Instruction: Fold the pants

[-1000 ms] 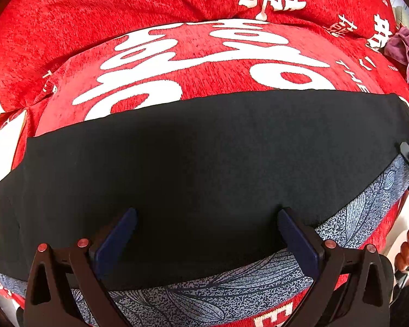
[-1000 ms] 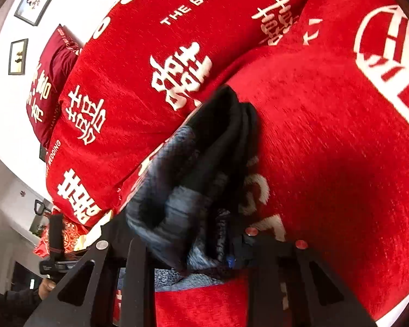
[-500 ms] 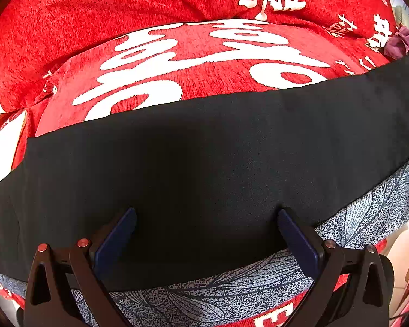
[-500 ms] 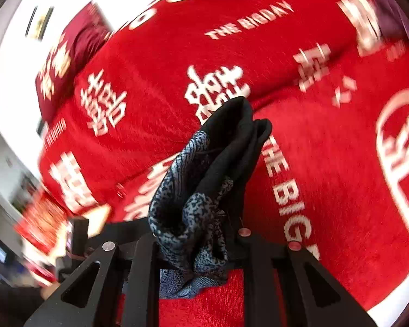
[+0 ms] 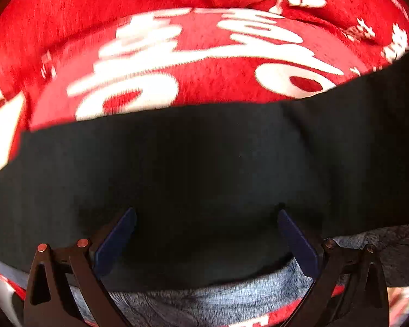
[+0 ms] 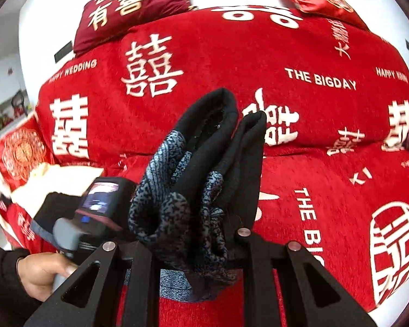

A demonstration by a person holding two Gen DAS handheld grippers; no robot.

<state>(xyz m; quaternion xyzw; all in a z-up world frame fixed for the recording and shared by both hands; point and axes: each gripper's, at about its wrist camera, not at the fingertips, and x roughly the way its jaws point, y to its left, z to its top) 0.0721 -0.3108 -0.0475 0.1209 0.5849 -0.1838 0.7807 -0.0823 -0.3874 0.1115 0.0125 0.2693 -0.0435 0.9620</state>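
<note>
Nearest, right gripper (image 6: 193,242) clamped on a bunched end of the pants (image 6: 204,169), jaws having just drawn tighter, black and grey-patterned folds standing up between them. Beside it, a hand (image 6: 41,272) around the left gripper's handle. Below, left gripper (image 5: 204,234) spread wide over the black band of the pants (image 5: 191,169), pads apart, fabric flat on the red blanket (image 5: 204,81). Farther back, dark red pillow (image 6: 133,8) against a white wall.
</note>
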